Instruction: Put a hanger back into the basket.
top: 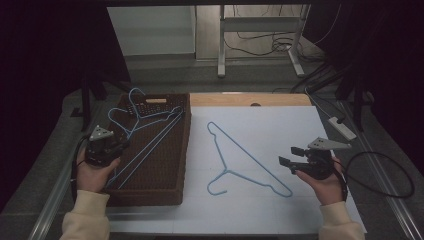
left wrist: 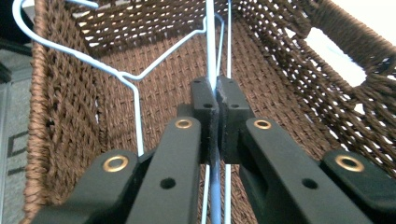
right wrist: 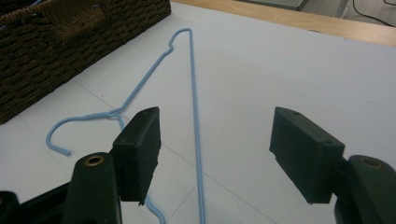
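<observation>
Left gripper (top: 117, 145) pinches a blue wire hanger (left wrist: 211, 51) inside the wicker basket (top: 150, 192).

The hanger's long wire runs straight ahead from the clamped pads toward the basket's far wall, other hangers (top: 131, 107) tangled beside it. The right gripper (top: 291, 156), spread empty, hovers over the surface (top: 280, 125) just beside a second hanger (top: 245, 157).

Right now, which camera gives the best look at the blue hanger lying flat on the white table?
The high view: the loose hanger shows whole, hook to corners. The right gripper view crops its near end behind open jaws.
</observation>
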The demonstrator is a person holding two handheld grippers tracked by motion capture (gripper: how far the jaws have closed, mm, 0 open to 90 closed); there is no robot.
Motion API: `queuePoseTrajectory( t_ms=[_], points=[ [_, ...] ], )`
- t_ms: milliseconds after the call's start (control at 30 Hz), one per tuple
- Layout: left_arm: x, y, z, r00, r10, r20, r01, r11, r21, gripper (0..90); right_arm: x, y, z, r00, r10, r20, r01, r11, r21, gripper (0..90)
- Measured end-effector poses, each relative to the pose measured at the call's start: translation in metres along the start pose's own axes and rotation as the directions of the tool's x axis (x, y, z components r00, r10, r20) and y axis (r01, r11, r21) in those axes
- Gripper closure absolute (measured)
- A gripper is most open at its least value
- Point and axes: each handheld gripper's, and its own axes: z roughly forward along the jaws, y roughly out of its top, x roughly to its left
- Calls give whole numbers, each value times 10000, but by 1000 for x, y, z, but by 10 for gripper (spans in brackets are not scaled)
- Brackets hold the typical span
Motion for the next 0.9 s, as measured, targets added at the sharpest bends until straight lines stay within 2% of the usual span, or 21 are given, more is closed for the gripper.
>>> queuePoseTrajectory(
  t_ms=[267,367,433,533,700,900],
  points=[
    [1,1,11,9999,73,-111,-64,9966,823,871,1,0,2,10000,-33,-44,33,10000,74,343],
    [2,3,15,9994,43,-335,-3,9929,1192,870,2,0,3,10000,-41,-60,41,10000,68,343],
    [3,4,18,9987,127,-495,-45,9869,1614,868,2,0,3,10000,-43,-69,44,10000,82,343],
    [3,4,25,9972,239,-706,-70,9729,2310,866,2,0,3,10000,-31,-78,31,10000,87,343],
    [7,5,33,9943,387,-990,-62,9510,3092,864,2,0,4,9999,-54,-86,55,9999,114,343],
    [11,5,38,9921,322,-1209,110,9401,3406,863,1,-1,5,9999,-47,-128,49,9999,164,342]
  ],
)
